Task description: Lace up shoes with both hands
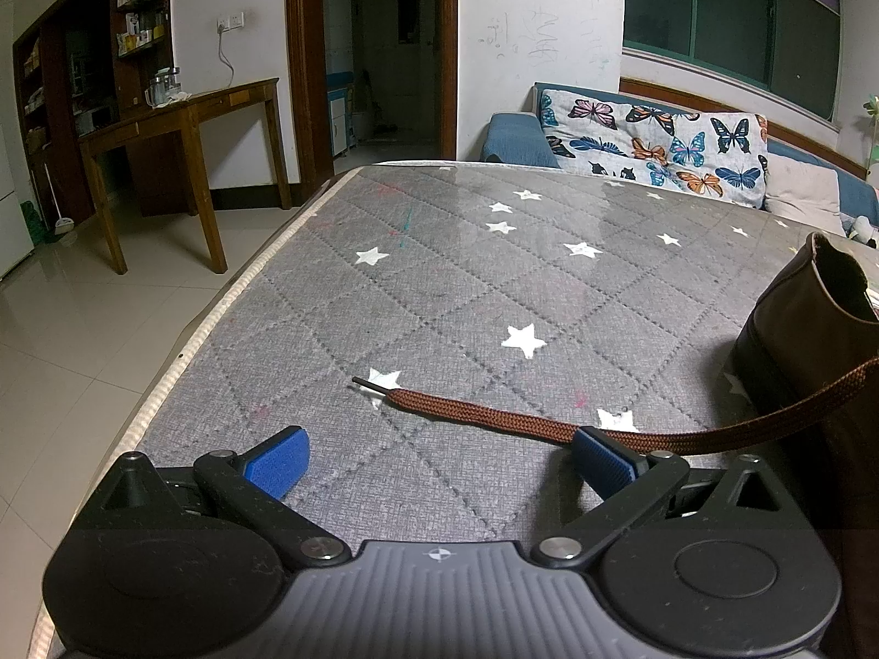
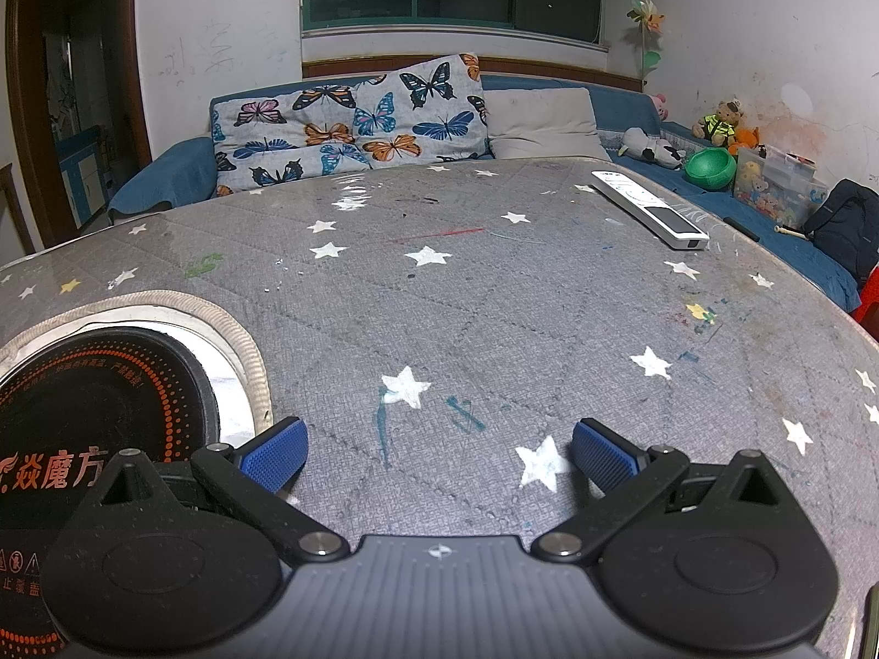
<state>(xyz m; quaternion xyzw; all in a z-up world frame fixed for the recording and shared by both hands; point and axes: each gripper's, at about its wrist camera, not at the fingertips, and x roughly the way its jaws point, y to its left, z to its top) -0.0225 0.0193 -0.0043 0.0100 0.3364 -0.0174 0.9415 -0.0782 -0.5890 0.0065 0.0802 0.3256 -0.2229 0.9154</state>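
In the left wrist view a dark brown shoe [image 1: 813, 340] stands at the right edge, partly cut off. Its brown lace [image 1: 494, 416] runs left across the grey star-patterned table cover [image 1: 439, 285] and ends in a black tip [image 1: 367, 383]. My left gripper [image 1: 439, 464] is open just in front of the lace; the lace passes right beside its right blue pad [image 1: 604, 458], not between the pads. In the right wrist view my right gripper [image 2: 439, 453] stands open over bare cover, holding nothing. Neither shoe nor lace shows there.
A round black induction cooker [image 2: 99, 401] sits in a cut-out at the right gripper's left. A white remote [image 2: 648, 208] lies far right on the table. A blue sofa with butterfly cushions [image 2: 357, 121] lies beyond the table. The table's left edge [image 1: 220, 307] drops to tiled floor.
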